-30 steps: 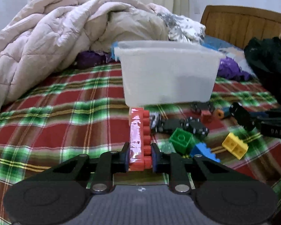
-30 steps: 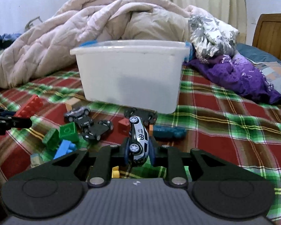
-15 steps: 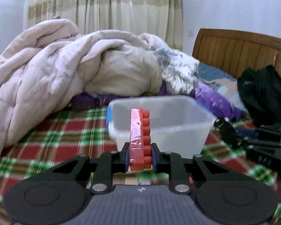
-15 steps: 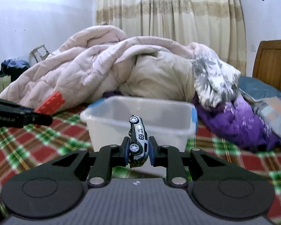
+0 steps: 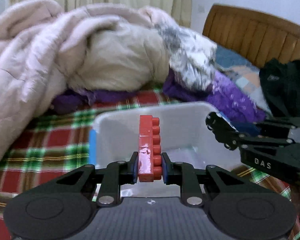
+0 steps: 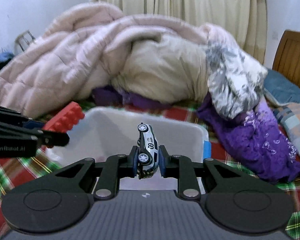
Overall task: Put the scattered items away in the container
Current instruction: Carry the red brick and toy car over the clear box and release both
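Note:
My left gripper (image 5: 149, 168) is shut on a long red brick (image 5: 149, 148), held on edge above the near rim of the white plastic bin (image 5: 118, 128). My right gripper (image 6: 148, 161) is shut on a small white toy car (image 6: 148, 150), nose up, above the same bin (image 6: 114, 124). The right gripper (image 5: 250, 140) shows at the right of the left wrist view. The left gripper (image 6: 20, 138) with the red brick (image 6: 64, 118) shows at the left of the right wrist view. The bin's floor is mostly hidden.
The bin stands on a red and green plaid bedsheet (image 5: 40, 146). A pink quilt (image 6: 80, 60) is heaped behind it. Purple cloth (image 6: 254, 140) lies at the right. A wooden headboard (image 5: 260, 38) and dark clothes (image 5: 286, 86) are at the far right.
Both grippers have risen from the scattered toys on the sheet and moved forward over the bin, each still holding its item. The loose toys have dropped out of view.

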Available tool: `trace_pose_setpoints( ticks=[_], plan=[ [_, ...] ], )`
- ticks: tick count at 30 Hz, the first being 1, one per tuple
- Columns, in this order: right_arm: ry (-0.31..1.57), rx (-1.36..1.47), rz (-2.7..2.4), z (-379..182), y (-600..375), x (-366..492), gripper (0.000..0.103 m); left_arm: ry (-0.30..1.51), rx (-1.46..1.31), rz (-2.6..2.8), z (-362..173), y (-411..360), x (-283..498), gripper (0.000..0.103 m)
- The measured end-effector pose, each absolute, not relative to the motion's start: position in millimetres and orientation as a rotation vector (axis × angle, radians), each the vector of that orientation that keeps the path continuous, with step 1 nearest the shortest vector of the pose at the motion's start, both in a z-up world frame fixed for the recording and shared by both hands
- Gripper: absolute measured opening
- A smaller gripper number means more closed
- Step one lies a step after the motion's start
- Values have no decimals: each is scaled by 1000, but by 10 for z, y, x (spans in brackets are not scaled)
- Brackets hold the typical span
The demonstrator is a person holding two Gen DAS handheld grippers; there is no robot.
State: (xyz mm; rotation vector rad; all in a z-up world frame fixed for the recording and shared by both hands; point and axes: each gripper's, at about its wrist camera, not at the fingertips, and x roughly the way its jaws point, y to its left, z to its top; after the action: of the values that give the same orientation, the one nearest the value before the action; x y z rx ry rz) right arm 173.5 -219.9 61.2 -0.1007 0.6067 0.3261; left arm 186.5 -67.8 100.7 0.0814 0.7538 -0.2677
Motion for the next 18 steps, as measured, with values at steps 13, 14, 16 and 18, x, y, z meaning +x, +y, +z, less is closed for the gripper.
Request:
trace_pose_setpoints(
  ticks=[13,14,16,18],
  plan=[
    [761,-128,308,404,-2098,2260,60,918,96,-197,721,-688,2417,54],
    [752,-129,314,413,-2095,2245,61,915,94,-202,723,-674,2408,54],
    [735,-121,324,444,-2102,2226,61,905,94,-204,728,-650,2383,54],
    [699,-112,332,499,-2130,2152,61,881,85,-196,761,-602,2304,54]
  ],
)
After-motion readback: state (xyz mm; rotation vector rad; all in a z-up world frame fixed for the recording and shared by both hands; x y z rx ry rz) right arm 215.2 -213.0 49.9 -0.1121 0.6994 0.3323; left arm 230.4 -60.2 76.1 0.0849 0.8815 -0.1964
